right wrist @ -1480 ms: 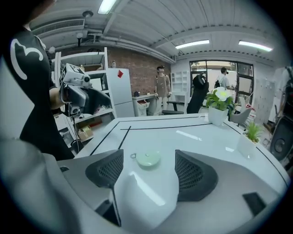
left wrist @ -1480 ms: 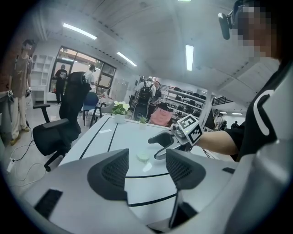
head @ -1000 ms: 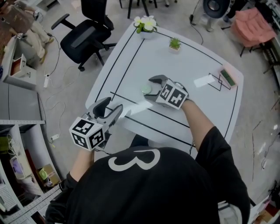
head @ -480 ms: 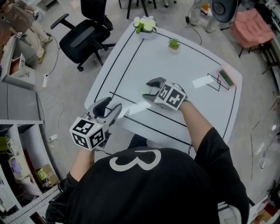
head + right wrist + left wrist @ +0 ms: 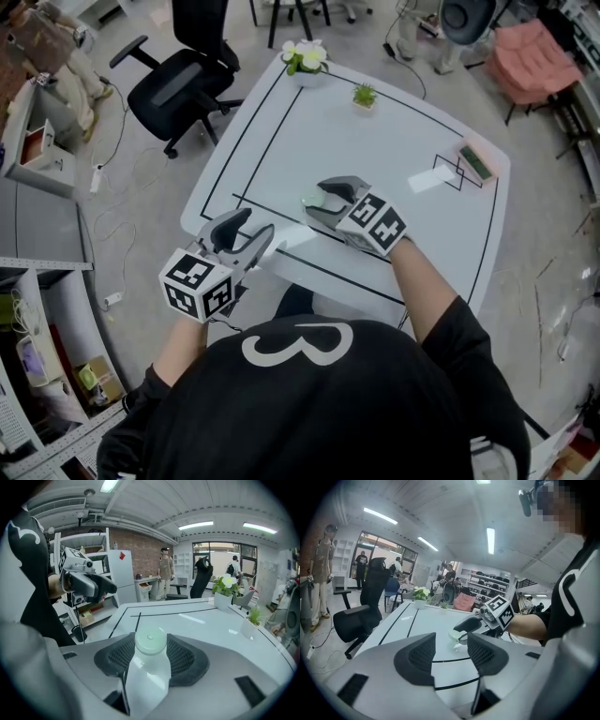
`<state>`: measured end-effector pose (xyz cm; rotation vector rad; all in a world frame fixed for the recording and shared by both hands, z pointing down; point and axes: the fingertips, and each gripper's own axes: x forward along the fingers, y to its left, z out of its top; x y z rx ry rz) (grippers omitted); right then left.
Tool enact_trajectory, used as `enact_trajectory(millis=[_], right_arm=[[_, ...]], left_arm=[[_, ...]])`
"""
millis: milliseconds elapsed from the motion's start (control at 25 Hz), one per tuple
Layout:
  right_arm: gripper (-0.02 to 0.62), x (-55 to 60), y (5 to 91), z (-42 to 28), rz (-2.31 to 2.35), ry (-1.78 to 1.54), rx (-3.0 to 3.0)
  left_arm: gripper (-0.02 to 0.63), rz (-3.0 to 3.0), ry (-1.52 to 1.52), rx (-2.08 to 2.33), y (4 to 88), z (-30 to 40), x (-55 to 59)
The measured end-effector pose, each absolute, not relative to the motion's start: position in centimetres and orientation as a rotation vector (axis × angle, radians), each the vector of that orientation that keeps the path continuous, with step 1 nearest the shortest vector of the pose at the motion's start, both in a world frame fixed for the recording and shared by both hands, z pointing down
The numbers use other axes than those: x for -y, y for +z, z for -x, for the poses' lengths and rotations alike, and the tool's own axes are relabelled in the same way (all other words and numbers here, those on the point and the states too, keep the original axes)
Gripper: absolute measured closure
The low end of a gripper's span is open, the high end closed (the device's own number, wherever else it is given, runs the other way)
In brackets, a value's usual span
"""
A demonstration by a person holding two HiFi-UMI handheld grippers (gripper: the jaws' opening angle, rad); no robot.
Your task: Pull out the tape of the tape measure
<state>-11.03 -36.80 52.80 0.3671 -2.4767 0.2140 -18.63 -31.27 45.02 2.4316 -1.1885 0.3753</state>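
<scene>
Head view: over the white table, right gripper, jaws just closing, clamps a pale-green round tape measure; left gripper, likewise narrowing, gapes empty; black shirt reads "3".

The black short-sleeved shirt shows a white 3; the grey left gripper and right gripper carry marker cubes.

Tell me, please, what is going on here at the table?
A person works at a white table with a gripper in each hand. The right gripper has just been closing its jaws, and they clamp the white and pale green tape measure. The left gripper has also been closing, but its jaws stand apart and empty, pointed toward the tape measure. I can see no tape drawn out yet.
</scene>
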Motion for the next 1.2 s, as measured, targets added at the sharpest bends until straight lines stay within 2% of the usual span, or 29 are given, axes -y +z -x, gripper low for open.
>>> enact_trajectory(millis=[520, 1080, 1200], right_arm=[[0.374, 29.5, 40.2, 4.9, -0.650, 0.279, 2.727], [0.374, 19.9, 34.5, -0.4, -0.852, 0.362, 2.752], [0.374, 18.5, 34.0, -0.8, -0.877, 0.348, 2.752]], left_arm=[[0.397, -2.706, 0.351, 1.040, 38.2, 11.1, 26.1], [0.399, -3.254, 0.529, 0.809, 31.7, 2.1, 17.4], [0.423, -3.264, 0.512, 0.788, 31.4, 1.6, 16.3]])
